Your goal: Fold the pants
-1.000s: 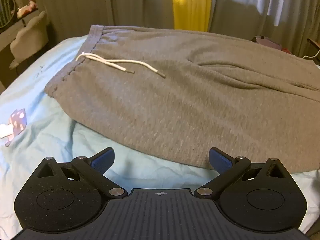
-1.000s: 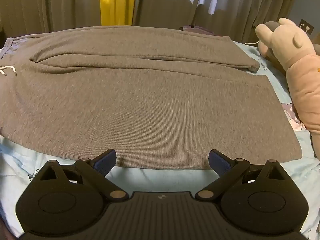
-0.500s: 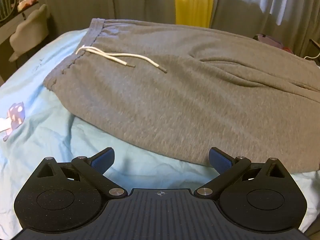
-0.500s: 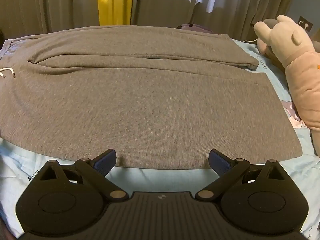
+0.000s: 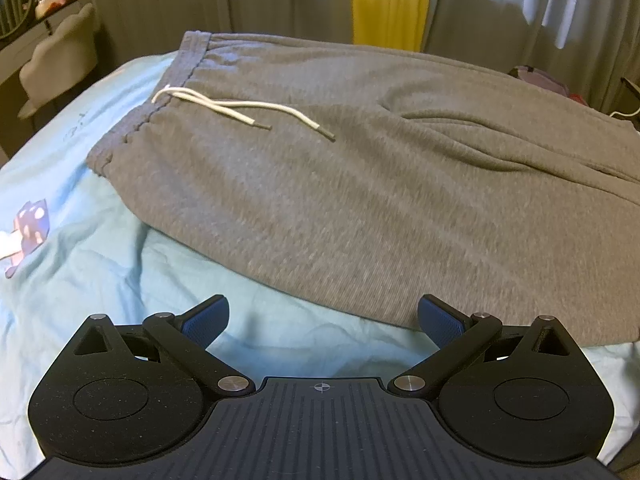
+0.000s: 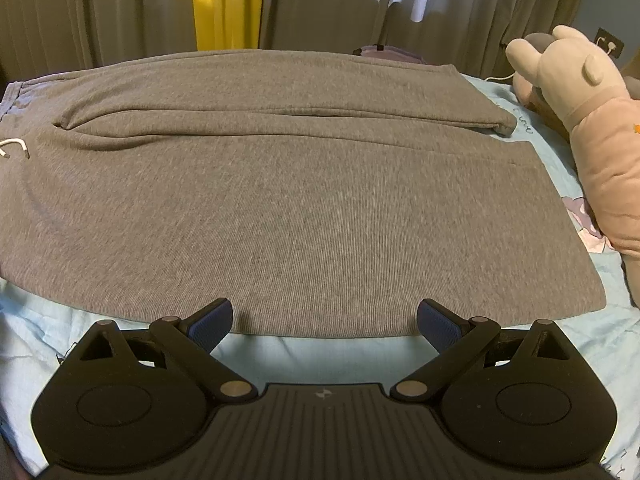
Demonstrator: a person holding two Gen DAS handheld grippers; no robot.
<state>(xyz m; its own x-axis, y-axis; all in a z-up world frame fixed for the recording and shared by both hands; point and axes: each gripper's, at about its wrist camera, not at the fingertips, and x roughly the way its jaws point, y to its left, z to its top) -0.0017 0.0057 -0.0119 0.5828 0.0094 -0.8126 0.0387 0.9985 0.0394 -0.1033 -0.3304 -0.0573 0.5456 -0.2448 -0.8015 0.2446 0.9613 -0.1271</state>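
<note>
Grey sweatpants (image 5: 360, 184) lie flat across a light blue bed sheet (image 5: 100, 264), waistband at the left with a white drawstring (image 5: 240, 106) on top. In the right wrist view the pants (image 6: 304, 208) show both legs side by side, cuffs at the right. My left gripper (image 5: 322, 318) is open and empty, just short of the pants' near edge. My right gripper (image 6: 324, 320) is open and empty, its fingertips at the near edge of the closer leg.
A pink and beige plush toy (image 6: 588, 128) lies on the bed to the right of the cuffs. Curtains (image 6: 320, 4) hang behind the bed. A chair (image 5: 56, 64) and a desk stand at the far left. The sheet (image 6: 40, 340) continues toward me.
The left gripper has drawn back and shifted a little left, so more sheet shows before the pants. The right gripper has barely moved. Both stay open.
</note>
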